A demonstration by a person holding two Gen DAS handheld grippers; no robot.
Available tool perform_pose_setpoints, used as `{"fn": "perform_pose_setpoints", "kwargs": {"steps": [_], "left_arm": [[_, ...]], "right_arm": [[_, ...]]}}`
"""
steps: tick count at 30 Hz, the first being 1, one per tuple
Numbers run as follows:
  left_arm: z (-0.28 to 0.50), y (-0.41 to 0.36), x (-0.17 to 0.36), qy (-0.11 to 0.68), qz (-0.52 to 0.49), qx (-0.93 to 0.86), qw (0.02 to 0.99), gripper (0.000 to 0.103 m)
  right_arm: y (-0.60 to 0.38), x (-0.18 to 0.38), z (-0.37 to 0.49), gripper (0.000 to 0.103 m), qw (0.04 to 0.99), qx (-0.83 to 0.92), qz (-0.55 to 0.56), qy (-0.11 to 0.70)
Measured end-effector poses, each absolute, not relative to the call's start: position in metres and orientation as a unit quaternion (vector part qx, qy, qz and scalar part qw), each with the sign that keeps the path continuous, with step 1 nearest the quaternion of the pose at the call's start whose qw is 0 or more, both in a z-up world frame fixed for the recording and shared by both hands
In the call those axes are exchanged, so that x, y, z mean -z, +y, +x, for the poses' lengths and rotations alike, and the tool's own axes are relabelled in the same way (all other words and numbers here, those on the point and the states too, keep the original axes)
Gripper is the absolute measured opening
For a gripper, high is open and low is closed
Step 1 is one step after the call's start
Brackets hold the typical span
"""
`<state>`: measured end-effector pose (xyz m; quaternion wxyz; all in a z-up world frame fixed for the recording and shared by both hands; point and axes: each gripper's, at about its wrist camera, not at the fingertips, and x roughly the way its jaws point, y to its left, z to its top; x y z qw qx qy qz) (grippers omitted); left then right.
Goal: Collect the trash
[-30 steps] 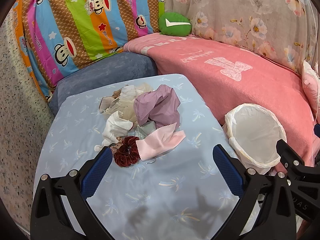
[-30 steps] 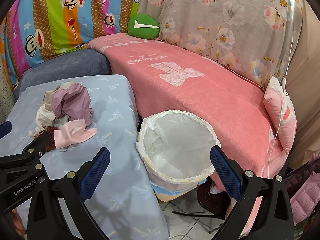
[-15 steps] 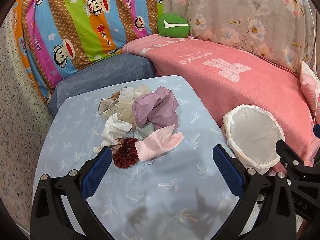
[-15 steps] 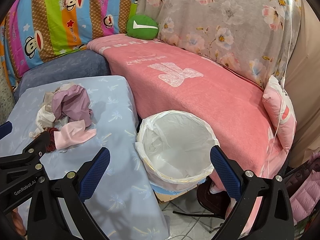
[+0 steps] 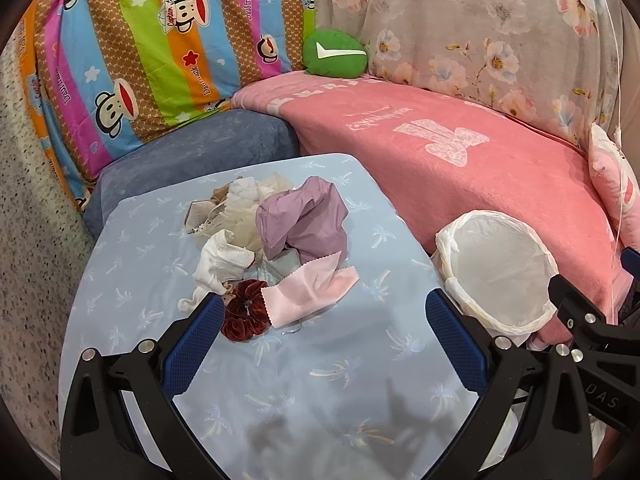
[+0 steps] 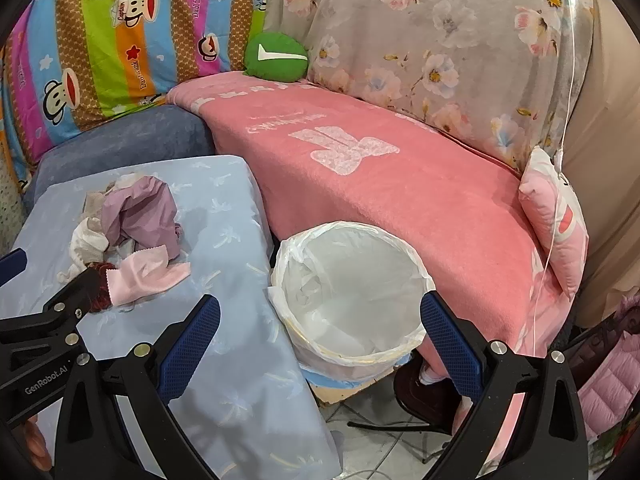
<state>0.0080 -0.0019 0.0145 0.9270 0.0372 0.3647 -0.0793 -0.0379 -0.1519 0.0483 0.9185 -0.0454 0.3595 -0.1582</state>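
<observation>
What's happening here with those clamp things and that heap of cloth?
A person holds two hand-held grippers over a table covered in a light blue cloth. The left gripper is open, near a pile of fabric scraps: a pink swatch, a dark red scrunchie and a crumpled purple cloth. The right gripper is also open, facing a white-lined bin beside the table. Nothing is picked up yet, and the bin looks empty.

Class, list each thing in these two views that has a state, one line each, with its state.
left gripper: open, empty, above the table
right gripper: open, empty
bin: lined, open, nearly empty
pink cloth: lying flat
purple cloth: crumpled
red scrunchie: on the table
</observation>
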Motion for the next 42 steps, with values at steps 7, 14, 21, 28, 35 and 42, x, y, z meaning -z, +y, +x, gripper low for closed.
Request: {"fn": "perform_pose_setpoints", "kwargs": {"steps": [7,14,21,28,35,42], "left_arm": [[0.012,0.016,-0.014,0.365,0.023,0.096,0.926,0.096],[0.027,0.062,-0.007,0.367,0.005,0.060,0.928,0.096],[0.046,0.109,0.004,0.362,-0.012,0.032,0.931,0.096],[0.073,0.143,0.024,0.371,-0.029,0.014,0.928,0.096],[0.104,0.151,0.049,0.390,-0.042,0.037,0.919,0.096],[0.128,0.144,0.077,0.412,-0.053,0.059,0.908,0.089]], "right_arm": [[-0.138,-0.055,-0.038,0.097,0.929,0.151,-0.031,0.335],[-0.111,-0.064,-0.021,0.097,0.941,0.115,-0.009,0.317],[-0.076,-0.060,0.013,0.097,0.945,0.054,0.023,0.321],[-0.037,-0.040,0.065,0.097,0.941,0.007,0.036,0.336],[-0.009,-0.013,0.114,0.097,0.937,-0.004,0.033,0.349],[-0.004,0.021,0.148,0.086,0.923,-0.001,0.044,0.381]]}}
